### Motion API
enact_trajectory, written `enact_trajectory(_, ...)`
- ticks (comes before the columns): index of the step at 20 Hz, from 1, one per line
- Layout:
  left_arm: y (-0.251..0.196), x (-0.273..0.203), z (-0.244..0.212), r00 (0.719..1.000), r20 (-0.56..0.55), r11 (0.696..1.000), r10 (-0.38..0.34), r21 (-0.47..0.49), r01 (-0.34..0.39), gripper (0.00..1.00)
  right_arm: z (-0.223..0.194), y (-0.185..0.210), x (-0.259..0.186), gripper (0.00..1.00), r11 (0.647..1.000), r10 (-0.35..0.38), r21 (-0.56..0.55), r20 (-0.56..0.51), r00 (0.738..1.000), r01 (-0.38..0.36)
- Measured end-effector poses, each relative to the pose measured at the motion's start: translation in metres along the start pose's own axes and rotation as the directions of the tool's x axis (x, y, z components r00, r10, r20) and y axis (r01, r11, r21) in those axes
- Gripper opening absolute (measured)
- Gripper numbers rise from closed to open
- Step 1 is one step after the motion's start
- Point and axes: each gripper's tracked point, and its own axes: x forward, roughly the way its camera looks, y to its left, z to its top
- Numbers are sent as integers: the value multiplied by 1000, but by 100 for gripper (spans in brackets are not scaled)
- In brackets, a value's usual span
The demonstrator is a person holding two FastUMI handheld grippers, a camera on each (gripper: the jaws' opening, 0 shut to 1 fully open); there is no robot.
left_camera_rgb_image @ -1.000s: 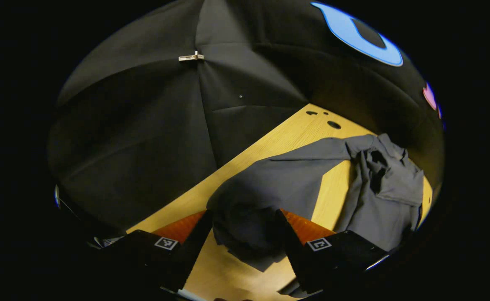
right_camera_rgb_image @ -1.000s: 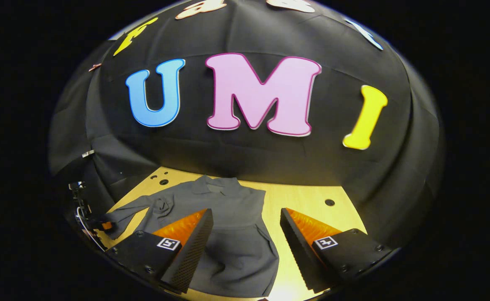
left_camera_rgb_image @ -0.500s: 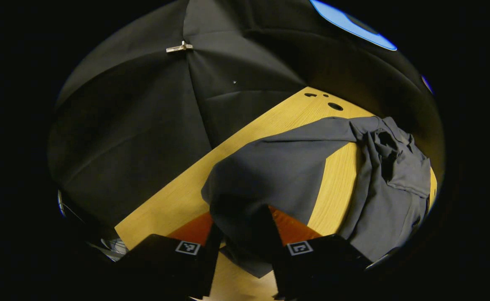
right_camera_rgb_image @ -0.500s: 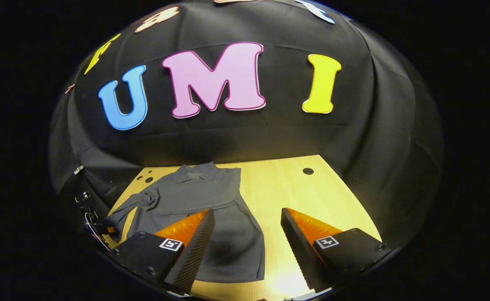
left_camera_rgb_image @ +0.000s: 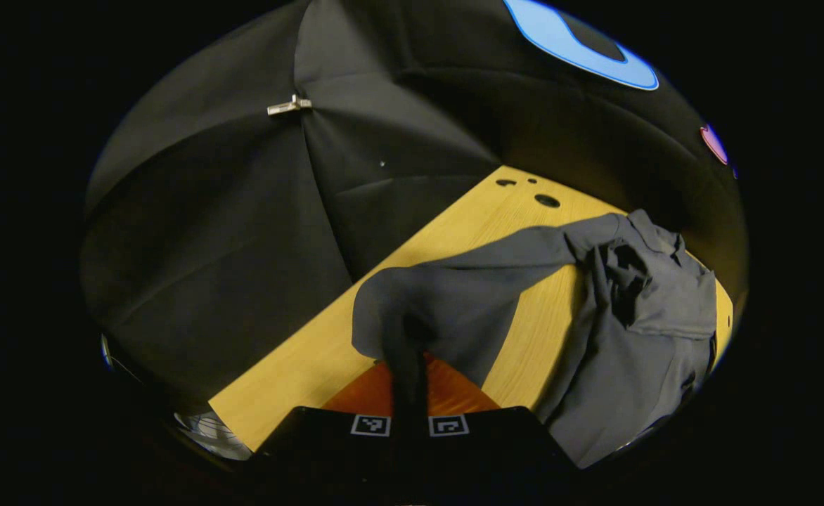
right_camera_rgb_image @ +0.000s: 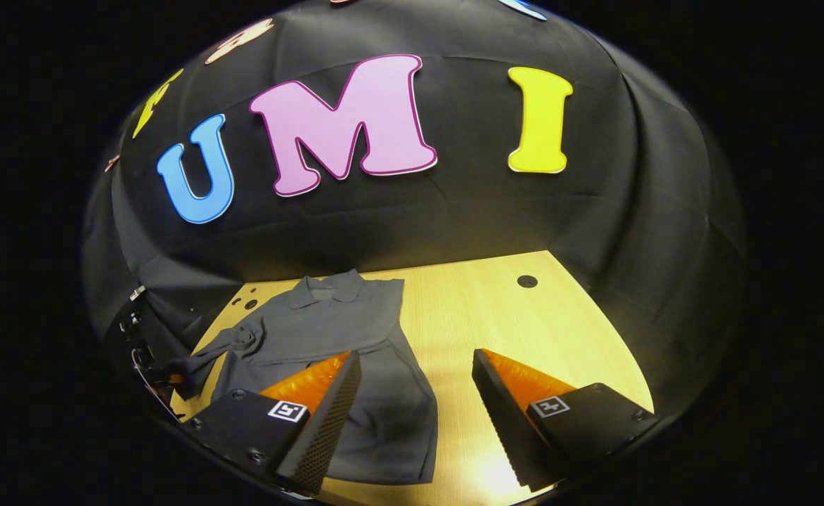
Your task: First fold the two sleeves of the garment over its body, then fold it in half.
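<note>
The left gripper view looks low and close across the surface (left_camera_rgb_image: 313,351) toward a booth corner, the right gripper view from farther back toward the wall, both sharing the garment (right_camera_rgb_image: 356,337).

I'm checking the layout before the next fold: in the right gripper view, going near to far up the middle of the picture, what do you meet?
The right tongs, open, → the grey garment's hem → its collar → bare wooden table → the black cloth wall.

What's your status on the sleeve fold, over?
Left gripper shut on the sleeve, lifting it off the table. Right gripper open, empty, over the garment. Nothing in the way.
</note>
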Motion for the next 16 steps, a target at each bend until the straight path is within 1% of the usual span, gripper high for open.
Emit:
enact_trajectory(2, -9, -11, 25, 999, 50, 1000, -2, 7, 2, 5, -1, -4, 11, 99, 1000, 13, -2, -4, 1000, -13)
enact_trajectory(4, -24, -22, 54, 994, 105, 1000, -19, 6, 19, 5, -1, -3, 25, 99, 1000, 19, -3, 16, 1000, -19)
enact_trajectory(6, -41, -37, 83, 987, 154, 999, -45, 4, 45, 5, -5, -4, 30, 99, 999, 37, 11, 12, 999, -37)
enact_trajectory(8, -69, -46, 112, 977, 195, 997, -82, 13, 81, 5, -6, -12, 31, 99, 999, 45, 25, 8, 999, -45)
enact_trajectory(12, -141, -69, 160, 948, 261, 983, -184, 76, 169, 6, -10, -26, 30, 99, 998, 35, 57, 10, 999, -35)
enact_trajectory(14, -189, -81, 172, 926, 280, 966, -252, 119, 227, 5, -14, -35, 28, 99, 997, 20, 73, 9, 1000, -20)
enact_trajectory(16, -241, -92, 175, 901, 283, 940, -329, 189, 283, 5, -19, -45, 28, 99, 995, 2, 96, 10, 1000, -3)
